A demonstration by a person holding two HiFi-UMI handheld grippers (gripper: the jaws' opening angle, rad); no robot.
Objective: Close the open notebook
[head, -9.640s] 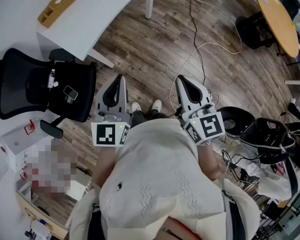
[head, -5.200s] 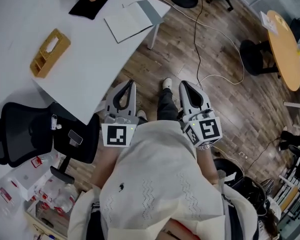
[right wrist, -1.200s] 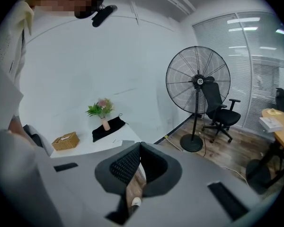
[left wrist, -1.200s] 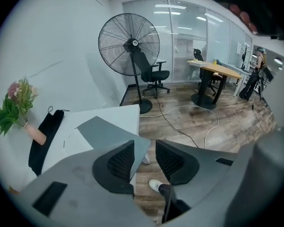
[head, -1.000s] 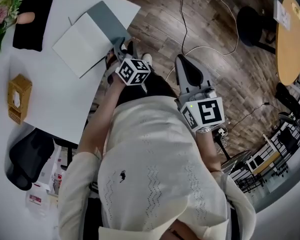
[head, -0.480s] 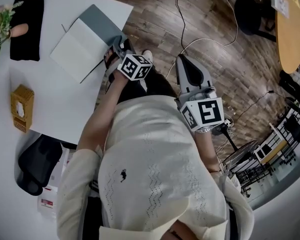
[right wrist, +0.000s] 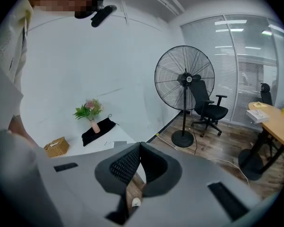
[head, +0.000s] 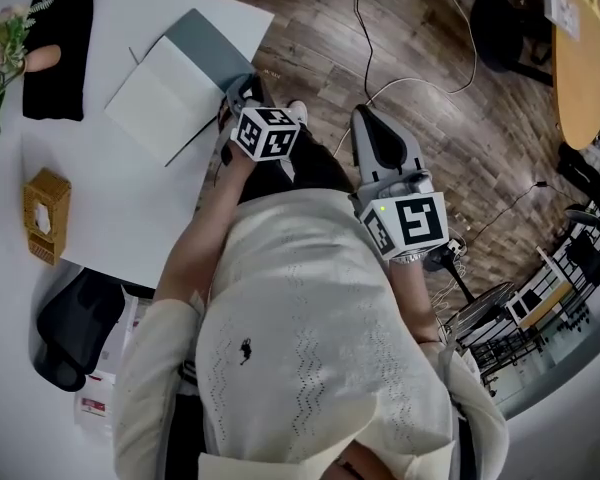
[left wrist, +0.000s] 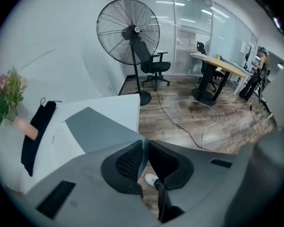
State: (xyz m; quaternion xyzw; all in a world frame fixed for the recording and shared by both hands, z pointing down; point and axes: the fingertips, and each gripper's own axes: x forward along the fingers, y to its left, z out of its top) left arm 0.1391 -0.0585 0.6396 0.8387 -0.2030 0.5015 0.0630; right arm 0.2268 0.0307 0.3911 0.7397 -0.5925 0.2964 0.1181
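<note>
Notebook [head: 170, 88] lies open near the corner of the white worktop [head: 120, 208], pale page up, its grey cover [left wrist: 99, 124] toward the edge. The left gripper [left wrist: 143, 145] has just been closing its jaws and pinches the cover's corner between them. The right gripper [right wrist: 139, 146] hangs over the wooden floor [head: 430, 88], jaws together, holding nothing.

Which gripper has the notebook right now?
The left gripper: its jaws have just been closing and pinch the grey cover at its corner. The right gripper is shut on nothing, over the floor.
</note>
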